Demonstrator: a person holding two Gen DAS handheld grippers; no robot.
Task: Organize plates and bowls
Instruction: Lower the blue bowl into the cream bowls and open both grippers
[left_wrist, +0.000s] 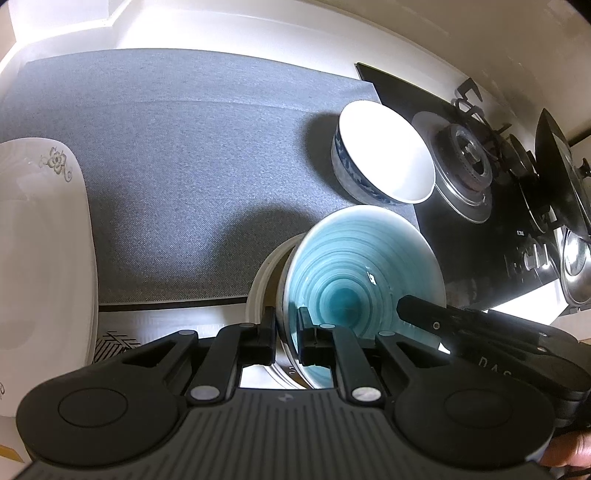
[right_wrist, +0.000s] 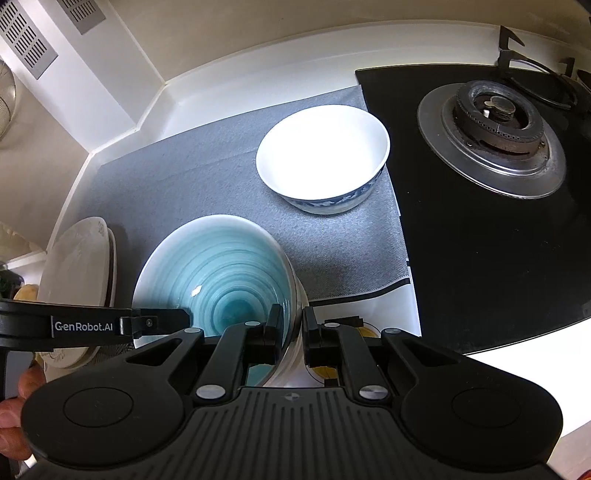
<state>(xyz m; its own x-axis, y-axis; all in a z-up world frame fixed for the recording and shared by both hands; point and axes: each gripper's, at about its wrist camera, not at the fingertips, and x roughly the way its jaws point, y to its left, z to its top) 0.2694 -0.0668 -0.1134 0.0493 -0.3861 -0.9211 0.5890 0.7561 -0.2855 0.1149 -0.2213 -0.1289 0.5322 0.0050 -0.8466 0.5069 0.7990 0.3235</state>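
Note:
A teal bowl (left_wrist: 354, 273) with ringed glaze sits tilted on a white dish (left_wrist: 258, 284) at the front edge of the grey mat (left_wrist: 177, 166). My left gripper (left_wrist: 287, 319) is shut on the bowl's rim, one finger inside and one outside. My right gripper (right_wrist: 291, 317) is shut on the opposite rim of the same teal bowl (right_wrist: 218, 266). Each gripper shows in the other's view: the right gripper's fingertip (left_wrist: 421, 314) and the left gripper's fingertip (right_wrist: 162, 321). Further back on the mat stands a white bowl (right_wrist: 321, 155) with a blue pattern outside, also seen as the white bowl (left_wrist: 384, 155).
White plates (left_wrist: 40, 258) with a flower motif are at the left, seen again as the plates (right_wrist: 74, 273). A black gas hob (right_wrist: 491, 229) with a burner (right_wrist: 495, 110) lies to the right of the mat. White walls (right_wrist: 236, 70) close the back and left of the counter.

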